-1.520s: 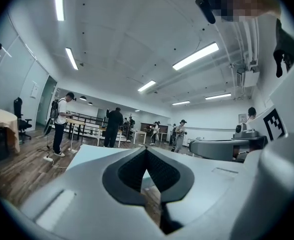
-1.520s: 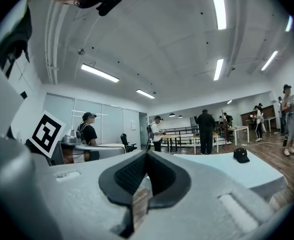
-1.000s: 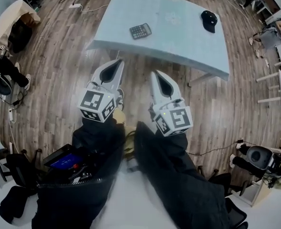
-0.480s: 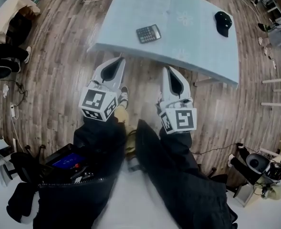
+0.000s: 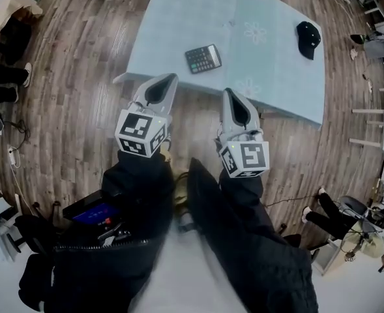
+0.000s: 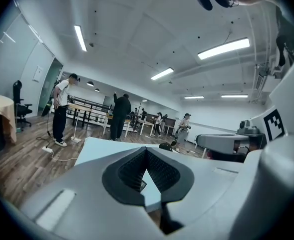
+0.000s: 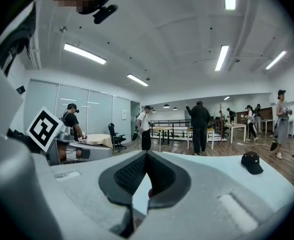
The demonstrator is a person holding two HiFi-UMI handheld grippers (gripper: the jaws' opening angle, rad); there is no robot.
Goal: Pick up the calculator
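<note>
A dark calculator point(image 5: 203, 58) lies flat on the pale blue table point(image 5: 178, 18), close to its near edge. In the head view my left gripper point(image 5: 167, 78) reaches to that edge, just short and left of the calculator. My right gripper point(image 5: 229, 93) hangs beside it, short of the edge and to the calculator's right. Both are shut, jaw tips touching, and hold nothing. The left gripper point(image 6: 147, 150) and the right gripper point(image 7: 147, 154) each show closed tips over the tabletop in their own views.
A black cap point(image 5: 308, 35) lies at the table's far right, also the cap point(image 7: 251, 162) in the right gripper view. Wood floor surrounds the table. Several people point(image 6: 120, 116) stand among desks at the back. A device with a blue screen point(image 5: 94, 215) hangs by the person's waist.
Both grippers have come forward to the table's near edge, still shut. The table and calculator sit closer and lower in the head view.
</note>
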